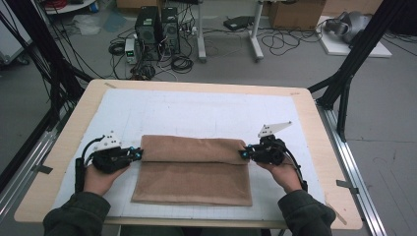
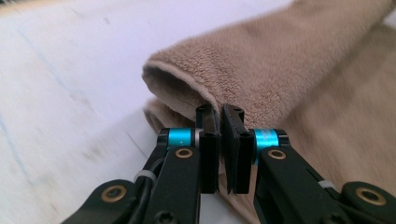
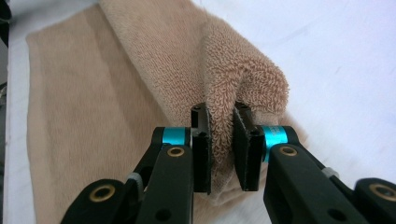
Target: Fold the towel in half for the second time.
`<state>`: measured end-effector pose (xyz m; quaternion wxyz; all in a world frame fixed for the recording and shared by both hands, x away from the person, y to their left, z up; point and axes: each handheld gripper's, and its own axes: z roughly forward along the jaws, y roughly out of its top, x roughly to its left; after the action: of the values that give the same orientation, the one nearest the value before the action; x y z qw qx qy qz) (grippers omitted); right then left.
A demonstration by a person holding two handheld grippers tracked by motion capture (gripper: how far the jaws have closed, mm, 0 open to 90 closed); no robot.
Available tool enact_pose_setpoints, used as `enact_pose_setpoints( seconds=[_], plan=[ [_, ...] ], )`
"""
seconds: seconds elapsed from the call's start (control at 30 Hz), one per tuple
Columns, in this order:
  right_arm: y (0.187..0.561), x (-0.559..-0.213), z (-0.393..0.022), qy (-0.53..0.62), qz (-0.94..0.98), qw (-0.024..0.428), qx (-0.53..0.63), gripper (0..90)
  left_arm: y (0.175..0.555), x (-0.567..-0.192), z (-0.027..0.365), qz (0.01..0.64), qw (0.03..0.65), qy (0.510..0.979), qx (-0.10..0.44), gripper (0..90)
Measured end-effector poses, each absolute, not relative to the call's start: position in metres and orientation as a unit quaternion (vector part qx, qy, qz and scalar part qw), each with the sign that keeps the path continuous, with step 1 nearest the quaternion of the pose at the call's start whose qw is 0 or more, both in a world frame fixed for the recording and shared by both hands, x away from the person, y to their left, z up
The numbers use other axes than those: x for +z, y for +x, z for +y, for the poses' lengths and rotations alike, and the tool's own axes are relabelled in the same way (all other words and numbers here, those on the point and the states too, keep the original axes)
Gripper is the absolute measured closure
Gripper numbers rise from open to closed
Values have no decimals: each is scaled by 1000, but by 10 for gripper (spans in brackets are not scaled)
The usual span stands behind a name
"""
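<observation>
Looks like a robotics/recording lab, not a home. Pale wooden worktop (image 1: 314,128) w/ a white gridded mat (image 1: 196,115) sits inside a black metal strut frame (image 1: 361,46). Behind it, bare grey concrete floor (image 1: 388,132), two black desktop PC towers (image 1: 157,32) standing on it amid loose black cables (image 1: 182,63), brown cardboard boxes (image 1: 295,14) by the far wall, white desk legs (image 1: 254,34).

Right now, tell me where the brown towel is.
In the high view the brown towel lies on the white mat near the table's front edge, its folded-over flap pinched between the left tool and right tool.
</observation>
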<state>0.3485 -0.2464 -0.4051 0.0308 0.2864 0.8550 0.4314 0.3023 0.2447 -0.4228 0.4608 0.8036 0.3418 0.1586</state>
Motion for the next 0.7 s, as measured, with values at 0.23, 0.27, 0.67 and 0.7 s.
enact_pose_setpoints(
  seconds=[0.23,0.27,0.67,0.7],
  plan=[
    [344,-415,-253,292,855,22,428,634,298,-430,253,354,445,809,147,698],
    [344,-412,-255,295,855,32,426,561,299,-427,255,358,446,808,144,626],
    [369,-387,-253,302,849,62,428,339,341,-406,248,378,449,800,125,338],
    [372,-389,-250,298,852,51,428,338,346,-407,247,380,449,800,117,334]
  ],
)
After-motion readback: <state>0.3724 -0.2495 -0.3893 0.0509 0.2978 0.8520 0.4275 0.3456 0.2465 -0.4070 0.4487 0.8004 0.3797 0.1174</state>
